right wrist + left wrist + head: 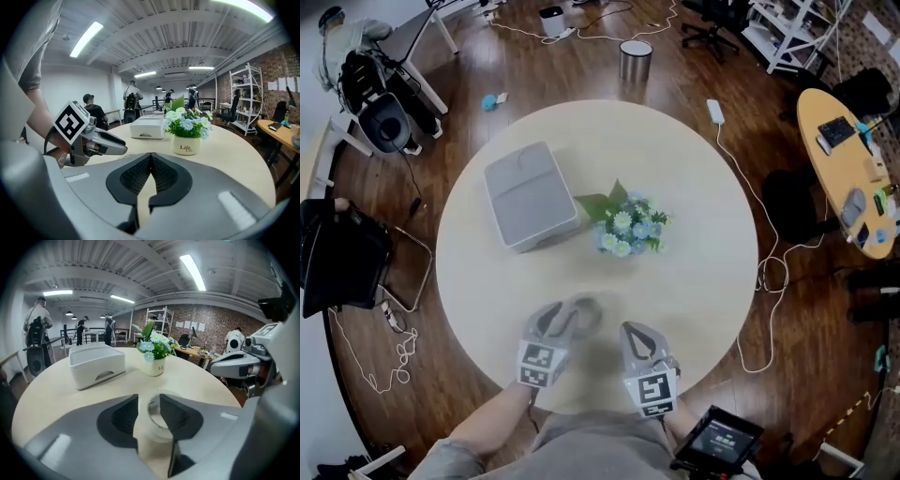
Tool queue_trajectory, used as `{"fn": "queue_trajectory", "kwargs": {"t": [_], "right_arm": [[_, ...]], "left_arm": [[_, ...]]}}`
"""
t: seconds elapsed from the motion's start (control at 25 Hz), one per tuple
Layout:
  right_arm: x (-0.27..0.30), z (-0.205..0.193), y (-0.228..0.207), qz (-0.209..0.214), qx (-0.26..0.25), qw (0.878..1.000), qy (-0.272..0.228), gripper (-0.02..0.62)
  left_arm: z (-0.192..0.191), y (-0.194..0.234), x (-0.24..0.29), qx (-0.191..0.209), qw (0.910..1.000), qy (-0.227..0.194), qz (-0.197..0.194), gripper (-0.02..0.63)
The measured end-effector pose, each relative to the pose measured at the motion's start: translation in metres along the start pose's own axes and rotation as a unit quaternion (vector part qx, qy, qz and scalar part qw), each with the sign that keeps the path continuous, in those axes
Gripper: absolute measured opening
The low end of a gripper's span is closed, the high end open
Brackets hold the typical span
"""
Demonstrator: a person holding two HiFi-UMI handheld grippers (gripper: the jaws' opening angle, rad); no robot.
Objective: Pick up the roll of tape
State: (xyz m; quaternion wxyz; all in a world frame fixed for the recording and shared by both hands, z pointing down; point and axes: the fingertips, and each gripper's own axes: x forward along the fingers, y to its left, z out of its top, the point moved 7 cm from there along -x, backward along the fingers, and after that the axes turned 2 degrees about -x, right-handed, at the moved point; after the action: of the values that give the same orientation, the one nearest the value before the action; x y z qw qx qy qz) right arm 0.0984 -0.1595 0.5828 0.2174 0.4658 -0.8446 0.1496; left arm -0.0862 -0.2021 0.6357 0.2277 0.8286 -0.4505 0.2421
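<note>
L gripper (149, 401) fingers apart at translucent-white roll of tape (157, 433); R gripper (150, 157) fingers closed, empty
L fingers stand at a moderate gap; the tape roll lies flat on the round beige table (703, 234) betw. and just beyond their tips, w/ the R finger of that pair covering part of the ring; pads do not visibly press on it. R gripper fingers meet tip to tip w/ nothing betw. them, just beside the L gripper on its R side, tape roll off to the L of its tips. Beyond both sets of fingertips, well apart: white pot of blue-white flowers (630, 225) ahead at table centre, pale grey rectangular plastic box (528, 195) ahead-L of it
</note>
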Motion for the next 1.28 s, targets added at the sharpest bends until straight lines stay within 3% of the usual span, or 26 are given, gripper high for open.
{"fn": "queue_trajectory", "kwargs": {"t": [0.2, 0.4, 0.72, 1.0, 1.28], "right_arm": [[0.010, 0.000, -0.005, 0.001, 0.005, 1.000, 0.009, 0.014], [0.015, 0.002, -0.011, -0.002, 0.009, 1.000, 0.010, 0.014], [0.019, -0.002, -0.020, -0.010, 0.018, 1.000, 0.017, 0.014], [0.019, -0.003, -0.023, -0.015, 0.023, 0.999, 0.018, 0.014], [0.015, -0.004, -0.023, -0.021, 0.023, 0.999, 0.015, 0.014]], "left_arm": [[-0.001, 0.001, 0.026, 0.028, 0.9976, 0.057, -0.025, 0.178], [-0.005, 0.003, 0.048, 0.056, 0.9905, 0.118, -0.043, 0.184], [-0.011, 0.002, 0.072, 0.098, 0.9777, 0.178, -0.054, 0.184], [-0.014, 0.000, 0.080, 0.120, 0.9686, 0.211, -0.056, 0.175], [-0.014, -0.002, 0.079, 0.125, 0.9685, 0.210, -0.050, 0.123]]}}
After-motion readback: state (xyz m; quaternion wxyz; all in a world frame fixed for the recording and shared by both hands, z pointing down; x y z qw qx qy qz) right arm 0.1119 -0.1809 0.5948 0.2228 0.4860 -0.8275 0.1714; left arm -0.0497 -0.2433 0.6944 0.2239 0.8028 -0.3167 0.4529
